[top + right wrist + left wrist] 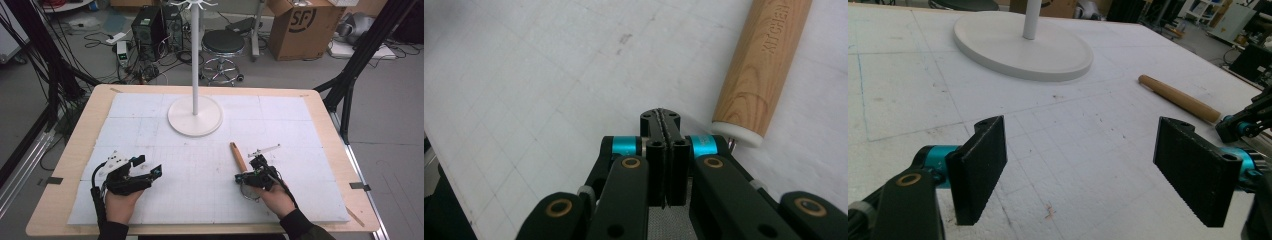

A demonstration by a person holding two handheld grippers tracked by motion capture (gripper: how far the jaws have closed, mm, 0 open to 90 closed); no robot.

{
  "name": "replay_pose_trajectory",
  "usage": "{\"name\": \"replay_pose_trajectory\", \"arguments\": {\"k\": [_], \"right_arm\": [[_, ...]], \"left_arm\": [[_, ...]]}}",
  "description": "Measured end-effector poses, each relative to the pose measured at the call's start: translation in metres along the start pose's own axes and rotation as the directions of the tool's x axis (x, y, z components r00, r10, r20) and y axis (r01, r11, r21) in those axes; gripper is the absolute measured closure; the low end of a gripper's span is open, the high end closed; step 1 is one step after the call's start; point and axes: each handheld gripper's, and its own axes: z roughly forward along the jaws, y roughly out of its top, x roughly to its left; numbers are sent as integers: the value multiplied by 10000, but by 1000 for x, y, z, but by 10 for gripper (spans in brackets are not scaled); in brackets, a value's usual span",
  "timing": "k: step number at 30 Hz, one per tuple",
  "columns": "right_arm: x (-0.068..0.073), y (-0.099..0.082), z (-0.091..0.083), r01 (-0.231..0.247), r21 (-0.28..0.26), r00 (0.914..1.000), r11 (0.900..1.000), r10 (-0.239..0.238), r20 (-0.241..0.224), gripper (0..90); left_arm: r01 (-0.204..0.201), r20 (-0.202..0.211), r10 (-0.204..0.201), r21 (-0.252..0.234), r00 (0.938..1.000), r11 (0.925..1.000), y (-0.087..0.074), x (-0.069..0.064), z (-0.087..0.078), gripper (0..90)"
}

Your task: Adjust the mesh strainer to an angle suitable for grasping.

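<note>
A wooden handle printed "KITCHEN" lies on the white foam board, its near end capped in white. My right gripper is shut, its tip just left of that capped end; I see nothing clamped between the jaws. Grey mesh shows under the jaws. My left gripper rests low at the left of the board, open, with bare foam between its pads. From it the handle and the right gripper show at the far right.
A white stand with a round base and tall pole rises at the board's back centre, also seen ahead of the left gripper. The wooden table edge frames the board. A stool, boxes and cables stand on the floor beyond.
</note>
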Motion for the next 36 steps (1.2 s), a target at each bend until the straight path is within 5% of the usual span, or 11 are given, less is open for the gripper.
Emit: {"name": "replay_pose_trajectory", "arguments": {"k": [13, 19, 30, 36], "right_arm": [[-22, -15, -17, -641, -534, 9976, 9965, 626, -284, 899], [-28, -9, -35, -632, -1767, 9951, 9822, 484, -868, 898], [-73, 8, -42, -1783, -2289, 9834, 9570, 1816, -71, 899], [-81, 14, -23, -1921, -1883, 9788, 9631, 2021, 348, 899]], "left_arm": [[46, -18, -45, 85, 10000, 10000, -1, 0, 2, 219], [35, -74, -35, 103, 10000, 9999, -1, 0, 2, 217], [25, -66, -25, 94, 10000, 10000, -1, 0, 2, 218], [33, -47, -33, 85, 10000, 10000, -1, 0, 2, 218]]}}
